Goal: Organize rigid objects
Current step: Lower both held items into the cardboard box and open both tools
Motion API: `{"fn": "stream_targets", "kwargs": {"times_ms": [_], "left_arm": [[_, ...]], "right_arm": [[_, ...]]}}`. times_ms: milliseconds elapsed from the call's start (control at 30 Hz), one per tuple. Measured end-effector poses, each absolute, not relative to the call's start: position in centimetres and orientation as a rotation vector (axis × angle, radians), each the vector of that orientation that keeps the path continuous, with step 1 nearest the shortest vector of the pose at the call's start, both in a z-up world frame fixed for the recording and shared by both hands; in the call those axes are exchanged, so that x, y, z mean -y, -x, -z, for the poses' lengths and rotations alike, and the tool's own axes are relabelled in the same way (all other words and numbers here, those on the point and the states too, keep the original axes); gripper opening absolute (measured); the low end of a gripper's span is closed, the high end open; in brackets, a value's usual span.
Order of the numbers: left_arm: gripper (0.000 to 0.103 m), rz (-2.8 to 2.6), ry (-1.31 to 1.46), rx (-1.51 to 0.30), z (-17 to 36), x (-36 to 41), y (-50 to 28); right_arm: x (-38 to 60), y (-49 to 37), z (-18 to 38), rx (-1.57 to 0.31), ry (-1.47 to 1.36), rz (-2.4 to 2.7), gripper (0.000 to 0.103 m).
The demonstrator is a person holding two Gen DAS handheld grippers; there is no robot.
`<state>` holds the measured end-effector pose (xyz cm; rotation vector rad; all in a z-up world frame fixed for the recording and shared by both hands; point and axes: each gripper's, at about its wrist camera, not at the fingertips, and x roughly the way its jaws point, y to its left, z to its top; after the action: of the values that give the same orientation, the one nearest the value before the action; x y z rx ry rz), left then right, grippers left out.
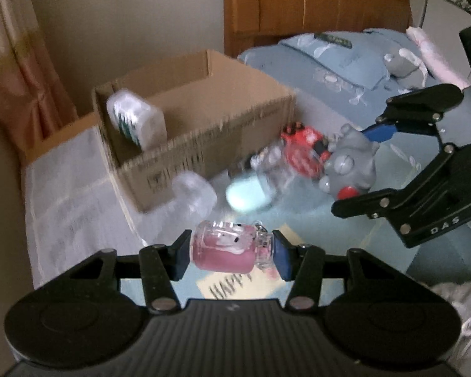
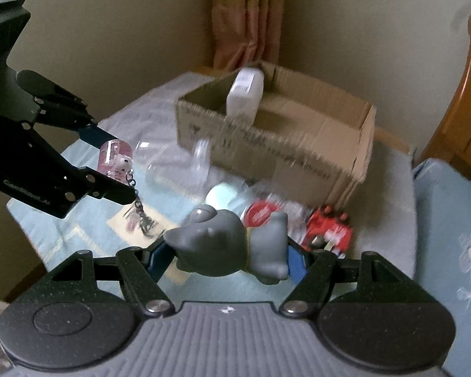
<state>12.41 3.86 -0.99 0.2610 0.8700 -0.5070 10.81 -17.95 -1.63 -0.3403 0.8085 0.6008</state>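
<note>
My left gripper [image 1: 230, 251] is shut on a small pink bottle [image 1: 226, 248] with a cartoon face and a keychain, held above the table; it also shows in the right wrist view [image 2: 116, 157]. My right gripper [image 2: 227, 259] is shut on a grey toy figure [image 2: 229, 245], also seen in the left wrist view [image 1: 350, 160]. An open cardboard box [image 1: 204, 132] stands behind, with a white bottle [image 1: 135, 119] leaning inside. A red toy car [image 1: 301, 147], a clear jar [image 1: 267, 169] with a mint lid and a clear cup [image 1: 193, 194] lie in front of the box.
The table has a light blue cloth [image 2: 88, 216] and a white cover on its left side [image 1: 66, 194]. A card with lettering [image 1: 238, 282] lies under my left gripper. A bed with blue bedding [image 1: 345, 62] and a wooden headboard [image 1: 314, 3] is at the right. A curtain [image 2: 248, 15] hangs behind.
</note>
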Motion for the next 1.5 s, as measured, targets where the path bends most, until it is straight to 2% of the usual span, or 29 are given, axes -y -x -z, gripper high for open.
{"fn": "stream_targets", "kwargs": {"times_ms": [333, 700, 767, 800, 833, 1200, 1233, 1300, 1333, 1367, 1500], "left_arm": [[0.052, 0.488, -0.267, -0.739, -5.0, -2.1, -18.9], [0.052, 0.380, -0.240, -0.750, -5.3, 0.1, -29.0], [0.052, 0.362, -0.236, -0.759, -5.0, 0.3, -30.4], [0.052, 0.354, -0.233, -0.762, -4.8, 0.3, -31.0], [0.052, 0.348, -0.228, -0.769, -4.6, 0.3, -31.6], [0.052, 0.315, -0.235, -0.803, -2.6, 1.2, -35.0], [0.055, 0.309, -0.231, -0.801, -2.5, 1.3, -35.1], [0.075, 0.297, -0.226, -0.786, -2.5, 1.3, -35.2], [0.089, 0.293, -0.222, -0.773, -2.6, 1.2, -35.1], [0.094, 0.289, -0.215, -0.751, -2.8, 1.2, -34.8], [0.094, 0.302, -0.209, -0.739, -3.2, 1.3, -33.6]], "right_arm": [[17.6, -16.9, -2.0, -0.720, 0.373, -0.547, 0.076], [16.1, -25.8, -1.8, -0.749, 0.329, -0.469, 0.077], [16.0, -27.2, -1.3, -0.753, 0.330, -0.453, 0.086], [16.0, -27.7, -1.2, -0.751, 0.326, -0.437, 0.099], [16.2, -28.1, -1.0, -0.747, 0.319, -0.431, 0.103], [18.5, -26.5, -0.2, -0.754, 0.274, -0.437, 0.103], [18.7, -26.1, -0.2, -0.755, 0.272, -0.442, 0.103], [19.2, -25.3, -0.2, -0.759, 0.268, -0.454, 0.103], [19.3, -24.9, -0.3, -0.759, 0.270, -0.461, 0.103], [19.5, -24.7, -0.4, -0.759, 0.270, -0.469, 0.103], [20.1, -23.2, -0.8, -0.746, 0.263, -0.487, 0.103]]}}
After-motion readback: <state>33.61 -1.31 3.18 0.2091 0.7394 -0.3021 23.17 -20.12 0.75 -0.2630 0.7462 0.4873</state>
